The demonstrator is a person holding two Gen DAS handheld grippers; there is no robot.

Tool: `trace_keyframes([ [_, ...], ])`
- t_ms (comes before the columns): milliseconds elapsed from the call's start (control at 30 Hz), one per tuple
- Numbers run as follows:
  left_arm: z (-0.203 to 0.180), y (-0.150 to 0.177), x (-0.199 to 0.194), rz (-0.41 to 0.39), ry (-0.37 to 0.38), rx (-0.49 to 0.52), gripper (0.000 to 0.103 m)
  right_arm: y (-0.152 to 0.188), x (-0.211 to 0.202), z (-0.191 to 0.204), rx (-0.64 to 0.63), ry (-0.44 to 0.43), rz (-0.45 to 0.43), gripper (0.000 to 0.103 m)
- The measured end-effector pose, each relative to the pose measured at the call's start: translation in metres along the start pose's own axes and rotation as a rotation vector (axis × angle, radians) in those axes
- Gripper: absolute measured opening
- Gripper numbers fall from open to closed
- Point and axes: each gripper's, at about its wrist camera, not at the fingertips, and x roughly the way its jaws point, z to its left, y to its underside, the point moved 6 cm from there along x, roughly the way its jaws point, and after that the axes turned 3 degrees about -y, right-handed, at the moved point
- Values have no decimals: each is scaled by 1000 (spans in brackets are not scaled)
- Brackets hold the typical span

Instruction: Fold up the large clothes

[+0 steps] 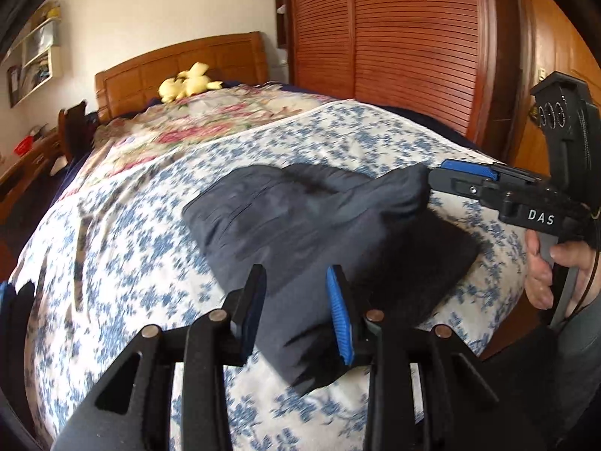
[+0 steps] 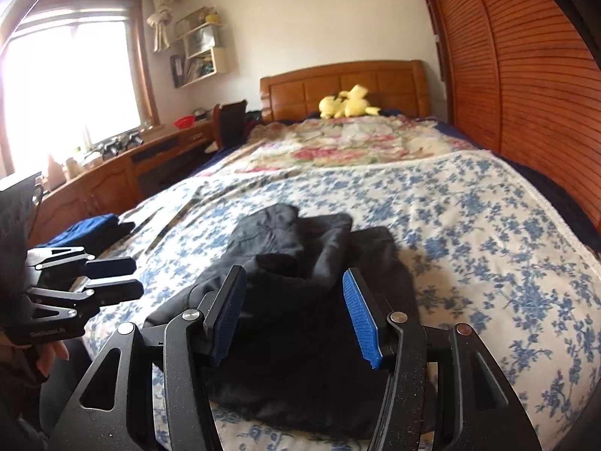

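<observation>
The bed [image 2: 469,225] is soft and its flowered sheet is loose. That is my first worry: anything I drag across it could ruck the sheet and pull the fold askew. The garment [image 1: 300,218], dark and thick, lies near the foot of the bed, roughly halved but lumpy, with one end lifted off the sheet. My right gripper [image 1: 432,182] is at that lifted end. Its jaws stand about half apart and the cloth tents up to their tips, so I judge it has a thick bunch clamped rather than a single edge. If some of those layers slide out as I carry them over, the top layer will land short and the edges won't meet. If I carry too low, the hanging part may sweep the lower layers out of square. My left gripper [image 1: 298,300] is over the near end, jaws a modest way apart. Cloth shows beneath the gap, but nothing is pinched. From the other wrist it looks clear of the garment. With that end unpinned, the whole piece may creep toward the pull. The slick fabric adds to that risk, since the ribbed pads [image 1: 340,312] may catch only its outer skin.
</observation>
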Motion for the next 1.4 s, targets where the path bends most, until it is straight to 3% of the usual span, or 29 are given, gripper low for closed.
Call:
trace_keyframes([
  [133,16,14,5,15,-41,-29,32,8,18,7,-14,-16,41,55],
  [367,31,31,13,40,-46,-60,32,26,45,9,-26,-12,120,55],
  [733,37,42,19,56,-46,-72,32,36,64,4,17,-52,163,54],
  [800,37,43,20,57,-47,-69,32,37,66,6,15,-70,175,46],
  [867,36,44,20,60,-43,-71,32,38,68,8,1,-75,191,24],
  [900,36,44,20,60,-42,-72,32,39,68,8,-1,-80,190,20],
  [933,36,45,20,60,-41,-72,32,39,67,8,-2,-89,187,10],
  [1033,34,44,22,62,-36,-73,32,31,53,9,-32,-65,136,4],
  [1267,27,40,23,59,-24,-64,32,10,-5,-13,-16,-13,-21,1],
  [1400,22,39,23,56,-13,-59,32,10,-32,-41,29,48,-65,1],
])
